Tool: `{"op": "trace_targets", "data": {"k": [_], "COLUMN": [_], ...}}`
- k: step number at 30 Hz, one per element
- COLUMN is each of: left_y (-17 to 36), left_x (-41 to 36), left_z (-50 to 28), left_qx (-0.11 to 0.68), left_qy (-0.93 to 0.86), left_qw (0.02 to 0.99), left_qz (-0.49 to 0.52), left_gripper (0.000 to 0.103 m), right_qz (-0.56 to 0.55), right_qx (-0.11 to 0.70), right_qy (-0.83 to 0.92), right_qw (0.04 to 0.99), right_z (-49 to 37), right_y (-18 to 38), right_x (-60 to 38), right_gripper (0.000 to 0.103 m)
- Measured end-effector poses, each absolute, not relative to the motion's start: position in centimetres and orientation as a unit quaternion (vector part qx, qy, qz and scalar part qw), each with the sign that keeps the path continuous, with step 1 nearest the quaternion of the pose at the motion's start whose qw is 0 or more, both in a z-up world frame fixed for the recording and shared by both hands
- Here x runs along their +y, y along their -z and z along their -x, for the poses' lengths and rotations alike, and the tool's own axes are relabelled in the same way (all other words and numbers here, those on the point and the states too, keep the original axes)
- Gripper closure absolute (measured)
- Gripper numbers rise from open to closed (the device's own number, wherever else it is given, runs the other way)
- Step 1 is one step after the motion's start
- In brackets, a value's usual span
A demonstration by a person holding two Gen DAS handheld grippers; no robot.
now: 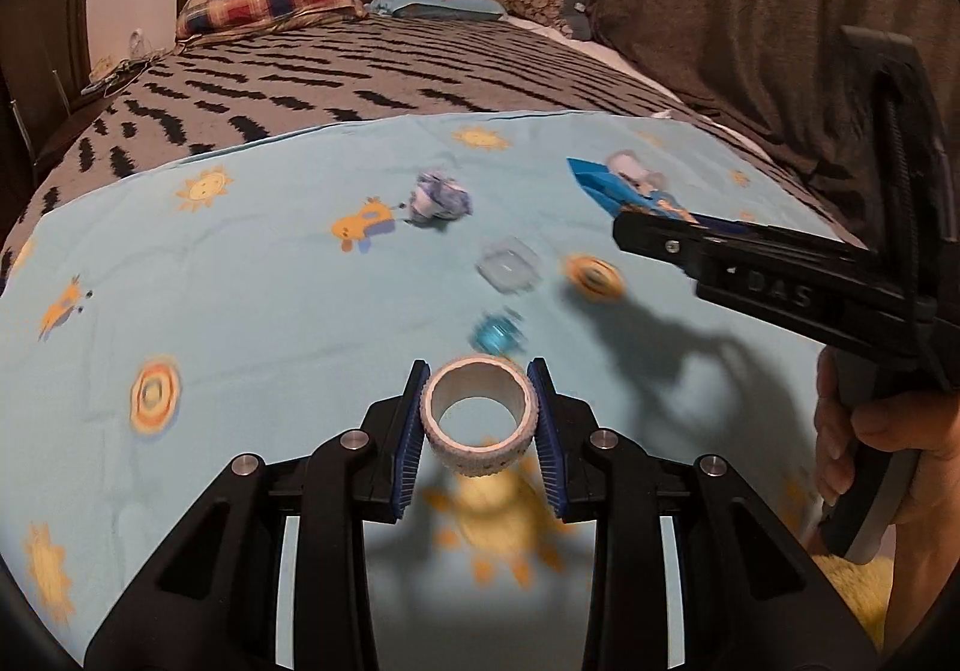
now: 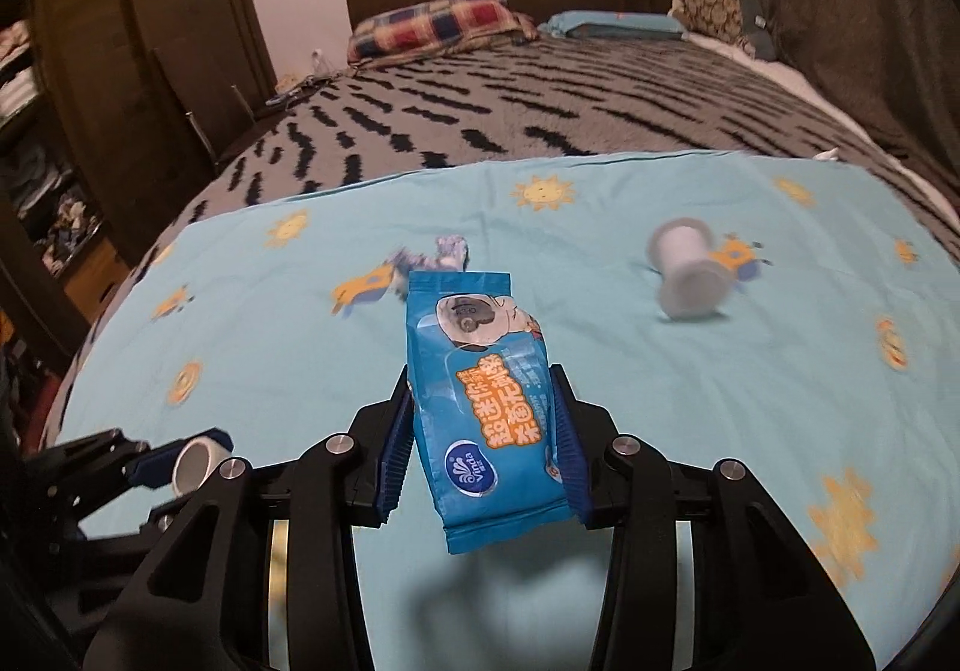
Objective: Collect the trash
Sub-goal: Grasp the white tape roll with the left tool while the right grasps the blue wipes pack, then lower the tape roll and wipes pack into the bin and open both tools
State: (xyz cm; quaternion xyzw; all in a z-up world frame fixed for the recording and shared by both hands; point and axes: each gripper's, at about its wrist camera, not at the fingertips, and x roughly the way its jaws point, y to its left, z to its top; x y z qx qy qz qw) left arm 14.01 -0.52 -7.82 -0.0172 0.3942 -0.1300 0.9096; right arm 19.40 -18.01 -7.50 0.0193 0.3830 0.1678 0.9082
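Now we grip a white cardboard tape ring (image 1: 478, 419) between our left tongs (image 1: 478, 419). Our right tongs (image 2: 483, 419) clamp a blue plastic wipes packet (image 2: 480, 401), both above the light-blue sun-print sheet (image 1: 240, 311).

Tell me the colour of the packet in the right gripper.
Blue wipes packet, orange lettering; right wrist view shows it best.

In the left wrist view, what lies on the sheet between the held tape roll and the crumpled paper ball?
In the left wrist view, between the tape roll and the crumpled paper ball lie a blue cap-like item and a clear plastic piece, both blurred.
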Motion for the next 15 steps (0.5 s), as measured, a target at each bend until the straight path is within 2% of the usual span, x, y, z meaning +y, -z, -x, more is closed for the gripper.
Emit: {"op": "trace_targets", "data": {"k": [7,15], "left_y": [7.3,8.7], "left_x": [-2.0,-3.5], "left_z": [-6.2,1.9], "left_qx": [0.390,0.390], "left_qy": [0.160,0.183], "left_qw": [0.907,0.903], "left_qz": [0.014,0.004], "left_gripper": [0.072,0.072], "right_qz": [-0.019,-0.017], "right_qx": [0.362,0.362], "right_qy": [-0.158,-0.151], "right_qw": [0.918,0.920], "right_z": [-9.9,-0.2], "right_y": [6.2,7.8], "right_x": [-21.4,-24.1], "right_gripper": [0.060,0.060]}}
